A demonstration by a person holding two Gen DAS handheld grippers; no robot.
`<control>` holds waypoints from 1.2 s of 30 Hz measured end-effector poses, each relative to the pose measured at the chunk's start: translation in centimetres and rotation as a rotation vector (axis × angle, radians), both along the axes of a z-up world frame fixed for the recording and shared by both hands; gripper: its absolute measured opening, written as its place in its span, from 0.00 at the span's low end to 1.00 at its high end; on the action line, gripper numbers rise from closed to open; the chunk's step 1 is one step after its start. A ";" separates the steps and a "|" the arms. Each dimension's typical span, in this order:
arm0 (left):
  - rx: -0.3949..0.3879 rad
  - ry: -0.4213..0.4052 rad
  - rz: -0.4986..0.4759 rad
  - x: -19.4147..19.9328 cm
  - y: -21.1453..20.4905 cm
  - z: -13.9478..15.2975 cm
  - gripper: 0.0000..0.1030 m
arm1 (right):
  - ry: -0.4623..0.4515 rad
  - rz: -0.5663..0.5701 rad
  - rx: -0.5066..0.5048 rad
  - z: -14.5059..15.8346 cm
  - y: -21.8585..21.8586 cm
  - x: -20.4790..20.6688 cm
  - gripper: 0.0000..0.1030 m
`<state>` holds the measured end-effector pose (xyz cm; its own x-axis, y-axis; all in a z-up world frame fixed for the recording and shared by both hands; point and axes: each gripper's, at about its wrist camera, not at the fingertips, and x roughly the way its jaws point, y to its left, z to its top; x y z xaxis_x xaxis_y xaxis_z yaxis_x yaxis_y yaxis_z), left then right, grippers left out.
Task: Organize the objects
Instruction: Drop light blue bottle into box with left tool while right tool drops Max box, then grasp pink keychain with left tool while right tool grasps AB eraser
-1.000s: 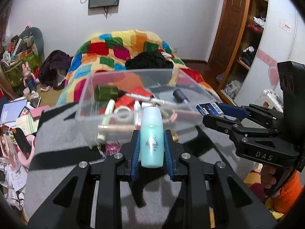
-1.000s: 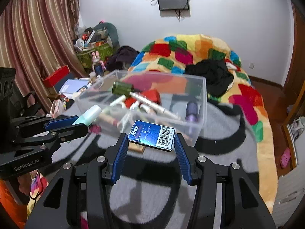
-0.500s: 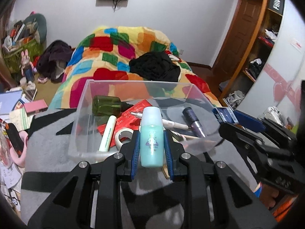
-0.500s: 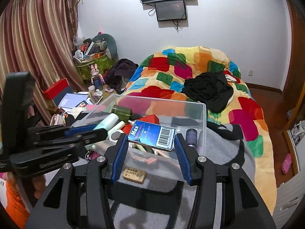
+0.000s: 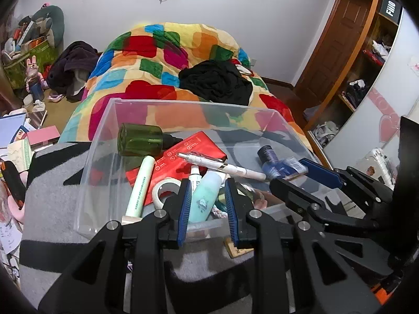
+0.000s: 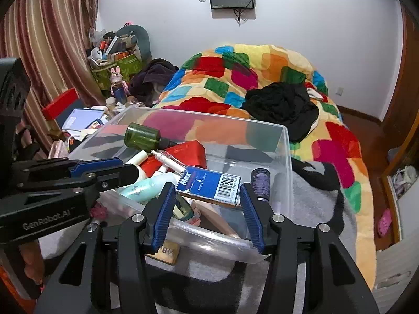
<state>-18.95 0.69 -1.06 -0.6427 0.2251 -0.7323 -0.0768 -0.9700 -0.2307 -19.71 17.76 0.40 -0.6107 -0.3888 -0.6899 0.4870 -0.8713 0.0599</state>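
A clear plastic bin sits on a grey-and-black blanket and holds several items. My left gripper is open over its near rim; a mint-green bottle lies loose and tilted between the fingers, and shows in the right wrist view. My right gripper is open over the bin; a blue Max box lies tilted between the fingers, seemingly resting on the bin's contents. In the bin lie a green bottle, a red packet, a white pen, a tape roll and a dark blue bottle.
A small tan box lies on the blanket in front of the bin. A bed with a patchwork quilt and black clothes lies behind. Clutter and books fill the floor at left. A wooden door stands at right.
Both grippers moved forward and down over the bin. Both opened wider; the mint-green bottle and the blue box tipped down from the fingers into the bin.
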 end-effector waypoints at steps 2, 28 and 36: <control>-0.006 0.011 -0.003 0.4 0.0 0.4 0.23 | -0.007 0.013 -0.012 0.2 0.2 0.3 0.54; -0.127 -0.055 0.055 6.5 -3.9 -2.1 0.48 | -0.020 0.073 -0.030 0.0 0.6 5.3 0.74; -0.122 -0.149 0.051 5.8 -4.5 -4.7 0.47 | -0.105 0.085 0.012 -3.1 -1.2 4.5 0.74</control>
